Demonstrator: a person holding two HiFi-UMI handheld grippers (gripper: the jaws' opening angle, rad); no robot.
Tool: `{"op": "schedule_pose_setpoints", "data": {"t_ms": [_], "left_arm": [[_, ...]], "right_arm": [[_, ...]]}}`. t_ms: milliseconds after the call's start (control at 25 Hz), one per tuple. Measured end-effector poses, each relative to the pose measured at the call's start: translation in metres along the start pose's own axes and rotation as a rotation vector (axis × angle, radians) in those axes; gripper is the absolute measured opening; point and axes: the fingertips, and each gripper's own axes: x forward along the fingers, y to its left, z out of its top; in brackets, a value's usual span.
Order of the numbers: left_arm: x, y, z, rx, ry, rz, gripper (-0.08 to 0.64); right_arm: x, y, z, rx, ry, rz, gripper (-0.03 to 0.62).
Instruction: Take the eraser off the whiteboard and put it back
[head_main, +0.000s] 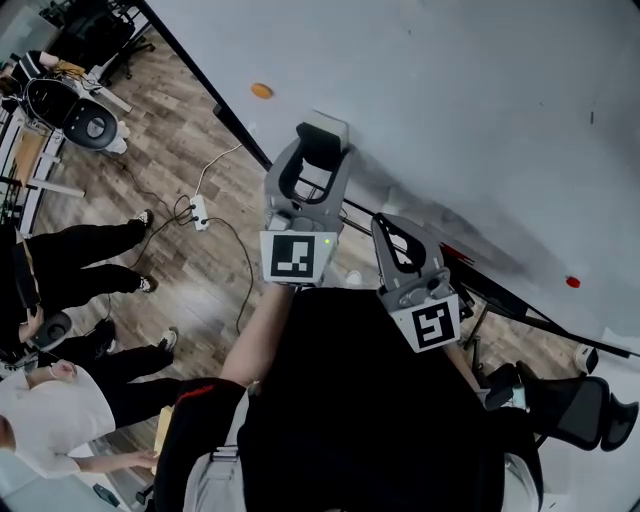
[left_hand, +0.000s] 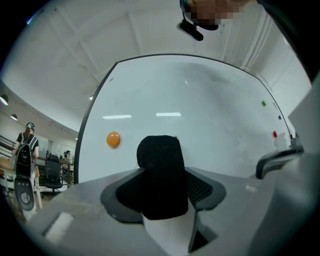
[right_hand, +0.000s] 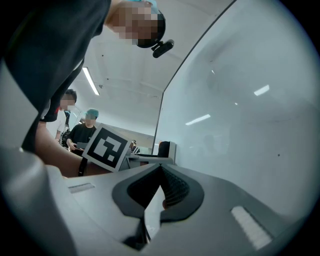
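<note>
The eraser (head_main: 333, 124), black felt with a white back, sits between the jaws of my left gripper (head_main: 318, 150), right at the surface of the whiteboard (head_main: 450, 110). In the left gripper view the black eraser (left_hand: 160, 175) fills the gap, and both pads press its sides. My right gripper (head_main: 405, 255) hovers lower and to the right, close to the board. Its jaws meet with nothing between them (right_hand: 161, 187). The right gripper view also catches the left gripper's marker cube (right_hand: 106, 147) and the eraser (right_hand: 165, 149) beside the whiteboard (right_hand: 250, 100).
An orange magnet (head_main: 262, 91) sticks to the board left of the eraser, and a red one (head_main: 572, 282) sits far right. On the wooden floor lie a power strip (head_main: 200, 212) with cables. People stand at the left, and an office chair (head_main: 570, 405) is at the lower right.
</note>
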Motion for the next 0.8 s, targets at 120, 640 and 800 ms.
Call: {"op": "schedule_pose_setpoints", "data": {"t_ms": [120, 640, 800], "left_arm": [[-0.001, 0.001, -0.001, 0.016, 0.006, -0.007, 0.235], [-0.020, 0.000, 0.013, 0.031, -0.030, -0.008, 0.227], [-0.033, 0.005, 0.017, 0.032, -0.049, -0.001, 0.229]], "right_arm": [[0.001, 0.002, 0.000, 0.002, 0.002, -0.002, 0.003], [-0.004, 0.020, -0.002, -0.007, 0.017, 0.026, 0.002], [-0.002, 0.028, 0.001, -0.009, 0.013, 0.026, 0.002]]}}
